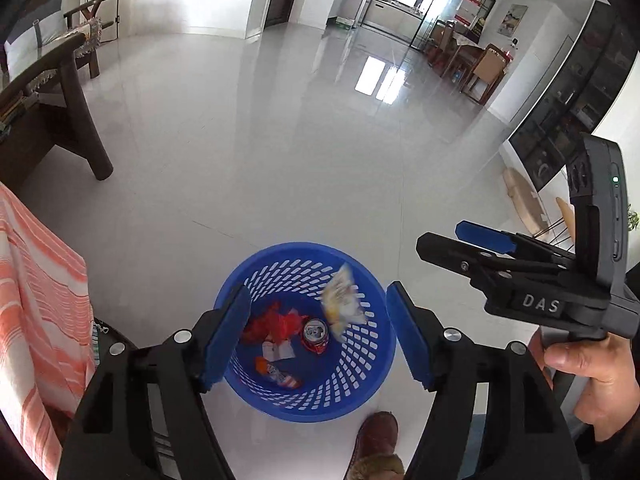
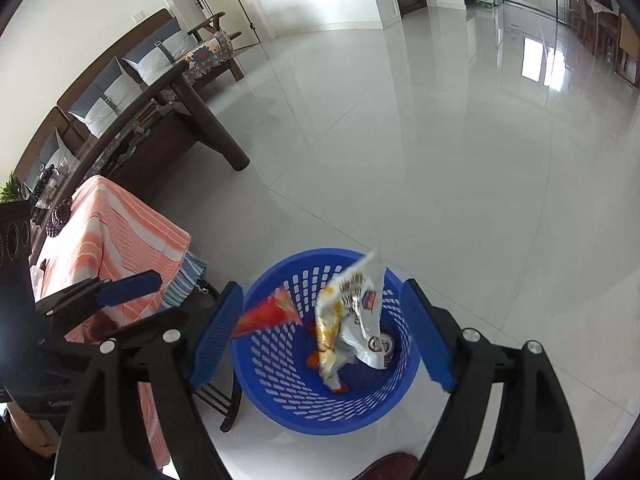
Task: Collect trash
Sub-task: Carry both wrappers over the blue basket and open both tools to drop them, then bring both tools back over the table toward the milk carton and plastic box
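Directly below both grippers, a blue basket (image 1: 306, 404) stands on the tiled floor. Left gripper (image 1: 316, 336) and right gripper (image 2: 320, 336) hang with jaws spread, pinching nothing. A red wrapper (image 2: 266, 316) and a white snack bag (image 2: 352, 312) appear to be dropping free into the basket, onto a can (image 1: 316, 334) and scraps. Neither hand is nearer.

Open floor (image 2: 420, 168) beyond blue basket (image 2: 280, 412); orange-striped cloth (image 2: 116, 240) crowds its left side, a shoe (image 1: 378, 432) its near rim.
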Demonstrator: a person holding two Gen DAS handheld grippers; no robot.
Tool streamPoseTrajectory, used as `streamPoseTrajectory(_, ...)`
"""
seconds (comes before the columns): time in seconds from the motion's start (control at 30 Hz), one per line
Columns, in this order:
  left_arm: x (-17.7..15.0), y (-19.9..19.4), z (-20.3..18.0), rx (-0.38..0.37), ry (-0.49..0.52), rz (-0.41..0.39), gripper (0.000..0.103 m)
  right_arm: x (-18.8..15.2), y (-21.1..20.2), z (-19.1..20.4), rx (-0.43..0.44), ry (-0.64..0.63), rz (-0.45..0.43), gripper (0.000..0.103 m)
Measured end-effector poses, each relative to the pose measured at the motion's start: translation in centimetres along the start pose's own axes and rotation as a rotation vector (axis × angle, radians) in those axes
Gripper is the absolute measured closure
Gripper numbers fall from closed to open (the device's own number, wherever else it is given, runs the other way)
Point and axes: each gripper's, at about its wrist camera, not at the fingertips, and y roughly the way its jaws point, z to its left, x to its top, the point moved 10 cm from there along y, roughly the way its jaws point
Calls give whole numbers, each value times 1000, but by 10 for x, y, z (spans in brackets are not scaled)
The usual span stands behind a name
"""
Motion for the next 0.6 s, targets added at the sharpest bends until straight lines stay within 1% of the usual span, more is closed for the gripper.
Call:
streamPoseTrajectory(0.03, -1, -9, 0, 7, 5, -16, 31, 2, -3, -2, -16, 1, -11, 24)
streamPoseTrajectory(0.07, -4, -18, 0, 20, 14, -32, 30, 3, -5, -4, -30, 2, -23, 19)
streamPoseTrajectory(0.1, -8, -30, -1, 31, 24, -50, 27, 4, -8, -4, -42, -1, -39, 16)
streamPoseTrajectory(0.13, -11, -42, -2, 40, 35, -69, 25, 5, -12, -4, -54, -10, -54, 15)
streamPoseTrajectory(0.17, -16, -57, -2, 48, 44, -90, 20, 5, -16, -2, -67, -24, -68, 12)
streamPoseTrajectory(0.2, -23, -71, -1, 56, 53, -110, 15, 6, -20, 3, -77, -39, -84, 9)
streamPoseTrajectory(0.23, -33, -88, 2, 66, 62, -129, 14, 6, -23, 8, -81, -55, -102, 8)
streamPoseTrajectory(0.27, -42, -104, 4, 80, 70, -146, 12, 5, -28, 15, -84, -73, -123, 5)
streamPoseTrajectory(0.3, -53, -118, 9, 97, 73, -154, 10, 4, -32, 23, -84, -95, -138, 5)
streamPoseTrajectory(0.37, -77, -142, 24, 127, 65, -153, 9, -2, -36, 46, -95, -160, -147, 5)
streamPoseTrajectory(0.43, -102, -164, 46, 165, 45, -143, 9, -10, -39, 75, -102, -254, -165, 5)
streamPoseTrajectory(0.53, -143, -196, 91, 245, -6, -125, 9, -27, -41, 122, -107, -405, -191, 5)
streamPoseTrajectory(0.6, -170, -220, 123, 299, -43, -113, 9, -42, -40, 153, -99, -478, -198, 5)
